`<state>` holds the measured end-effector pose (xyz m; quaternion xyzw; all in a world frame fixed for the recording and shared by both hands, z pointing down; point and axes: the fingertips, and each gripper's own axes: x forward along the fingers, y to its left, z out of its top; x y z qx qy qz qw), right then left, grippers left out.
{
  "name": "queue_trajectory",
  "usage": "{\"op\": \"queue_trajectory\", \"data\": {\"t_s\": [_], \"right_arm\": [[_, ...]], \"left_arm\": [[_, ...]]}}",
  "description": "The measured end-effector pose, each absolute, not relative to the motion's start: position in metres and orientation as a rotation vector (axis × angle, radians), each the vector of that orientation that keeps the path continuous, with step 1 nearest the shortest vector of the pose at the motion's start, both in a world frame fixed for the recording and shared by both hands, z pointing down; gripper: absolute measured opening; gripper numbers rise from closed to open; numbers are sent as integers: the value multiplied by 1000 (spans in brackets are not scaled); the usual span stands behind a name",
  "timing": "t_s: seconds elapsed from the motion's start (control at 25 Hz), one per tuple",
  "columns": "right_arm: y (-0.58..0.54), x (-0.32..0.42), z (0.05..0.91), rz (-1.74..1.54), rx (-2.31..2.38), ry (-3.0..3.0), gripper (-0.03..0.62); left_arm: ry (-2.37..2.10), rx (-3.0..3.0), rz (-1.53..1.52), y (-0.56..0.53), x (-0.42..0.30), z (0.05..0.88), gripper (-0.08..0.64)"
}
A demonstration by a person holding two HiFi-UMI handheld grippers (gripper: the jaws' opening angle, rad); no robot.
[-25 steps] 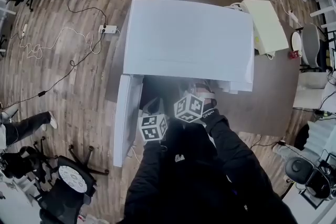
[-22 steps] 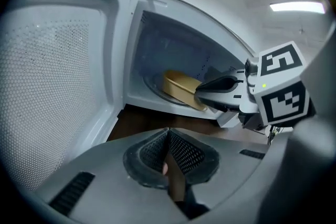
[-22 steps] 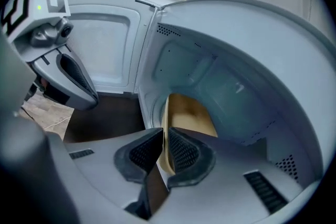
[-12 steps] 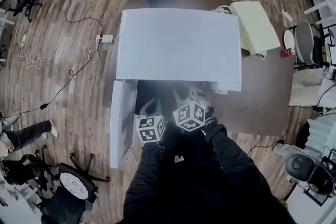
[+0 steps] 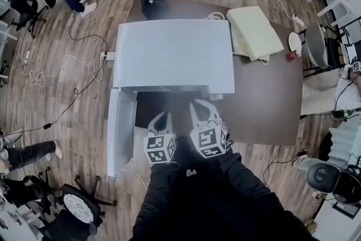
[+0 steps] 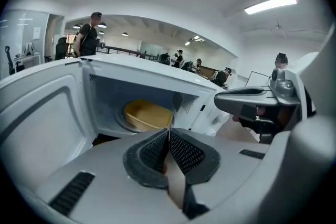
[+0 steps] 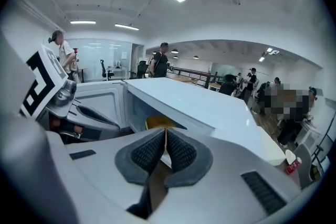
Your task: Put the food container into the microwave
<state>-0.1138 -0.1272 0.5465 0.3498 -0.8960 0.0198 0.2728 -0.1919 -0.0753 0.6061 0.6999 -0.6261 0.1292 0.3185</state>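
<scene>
Overhead, we are finding the shallow yellow food container (image 6: pixel 147 115) hidden beneath the boxy white microwave (image 5: pixel 175 53) roof, while we are holding the left gripper (image 6: pixel 168 131) and right gripper (image 7: pixel 166 131) clenched, empty.

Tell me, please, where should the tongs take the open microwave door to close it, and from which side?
Probably its free vertical edge, the one farthest from the hinge, with the left tongs coming from the front. The door stands wide open, hinged at the left of the microwave, so that thin edge fits between the jaws and should swing most easily.
</scene>
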Motion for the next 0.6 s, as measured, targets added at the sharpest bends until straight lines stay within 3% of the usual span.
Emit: {"op": "queue_trajectory", "data": {"t_s": [0.6], "right_arm": [[-120, -19, 449, 87, 1237, -2530, 23]], "left_arm": [[-1742, 2046, 248, -83, -125, 498, 34]]}}
